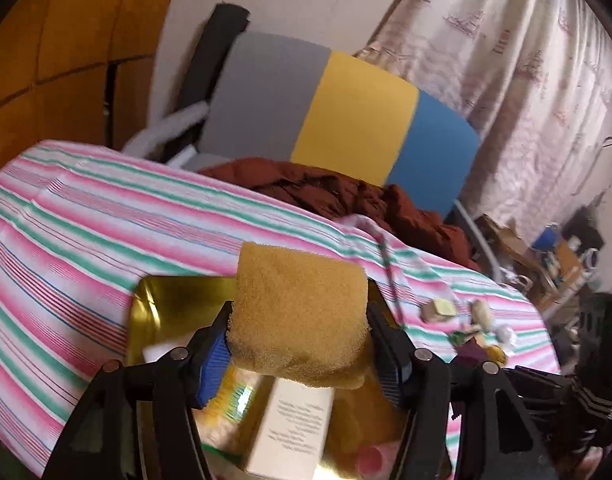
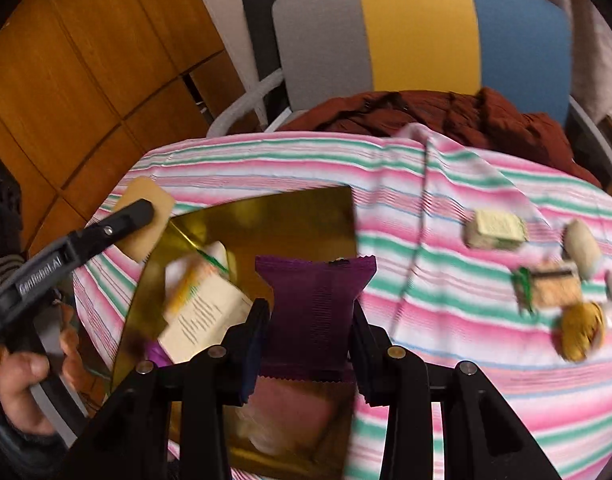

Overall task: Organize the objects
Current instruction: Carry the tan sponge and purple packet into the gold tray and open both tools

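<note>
The task looks partly done, with both grippers carrying loads over the gold tray point(image 2: 298, 216).

Nearest the right wrist camera, the right gripper point(image 2: 309, 334) has its jaws pressed onto the sides of a purple packet point(image 2: 313, 312), which it holds above the tray's right edge. Below the packet, the near end of the tray already holds something pink and a pale item, both too blurred to name. A cream box point(image 2: 206, 320) with printed text lies in the tray's left half, with a yellow and orange packet point(image 2: 190, 284) beside it.

The left gripper point(image 1: 300, 340) pinches a tan sponge point(image 1: 300, 312), squeezed between its blue pads point(image 1: 214, 364). In the left wrist view the sponge hangs over the tray, above the cream box; in the right wrist view it shows at the tray's far left corner, over the striped cloth point(image 2: 465, 380). Whether it is arriving or leaving cannot be told.

Further off, near the table's right edge, 5 or so small things are left on the cloth: a pale green block point(image 2: 495, 230), a cream oval piece point(image 2: 583, 254), an orange packet with a green end point(image 2: 549, 290), a yellow bundle point(image 2: 581, 332), and a white item at the frame's edge. These seem still to be gathered.

Beyond the table's far edge, a brown garment point(image 2: 445, 114) lies on a grey, yellow and blue chair point(image 2: 417, 32).
</note>
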`<state>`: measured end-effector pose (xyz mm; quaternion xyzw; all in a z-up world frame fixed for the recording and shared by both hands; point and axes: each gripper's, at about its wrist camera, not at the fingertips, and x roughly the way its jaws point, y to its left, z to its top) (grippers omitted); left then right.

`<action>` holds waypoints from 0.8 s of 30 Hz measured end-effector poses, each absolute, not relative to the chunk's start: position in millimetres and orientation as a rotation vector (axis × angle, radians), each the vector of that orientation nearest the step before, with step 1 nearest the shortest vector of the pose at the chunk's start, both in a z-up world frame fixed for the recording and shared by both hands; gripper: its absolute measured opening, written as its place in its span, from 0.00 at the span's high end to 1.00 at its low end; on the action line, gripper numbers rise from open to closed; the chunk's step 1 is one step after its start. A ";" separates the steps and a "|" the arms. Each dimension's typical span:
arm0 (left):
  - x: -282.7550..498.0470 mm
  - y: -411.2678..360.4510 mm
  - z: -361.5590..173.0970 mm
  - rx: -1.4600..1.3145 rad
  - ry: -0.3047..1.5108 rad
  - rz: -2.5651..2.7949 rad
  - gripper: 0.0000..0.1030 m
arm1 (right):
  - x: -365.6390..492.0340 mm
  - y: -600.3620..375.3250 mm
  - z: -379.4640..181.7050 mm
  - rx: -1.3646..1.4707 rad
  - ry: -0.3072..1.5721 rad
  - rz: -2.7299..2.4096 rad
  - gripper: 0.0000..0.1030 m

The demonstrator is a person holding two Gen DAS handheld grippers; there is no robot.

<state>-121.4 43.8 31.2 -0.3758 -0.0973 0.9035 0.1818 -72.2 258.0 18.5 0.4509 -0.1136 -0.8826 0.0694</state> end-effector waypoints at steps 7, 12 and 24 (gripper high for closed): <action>-121.5 34.2 26.0 -1.059 -0.315 2.554 0.20 | -92.1 245.5 26.5 1.300 -0.383 -2.692 0.31; -111.7 24.8 18.1 -1.094 -0.315 2.583 0.20 | -81.9 240.8 22.0 1.320 -0.353 -2.684 0.29; -64.5 33.8 9.8 -1.079 -0.125 2.659 0.20 | -45.6 226.0 13.1 1.303 -0.217 -2.779 0.08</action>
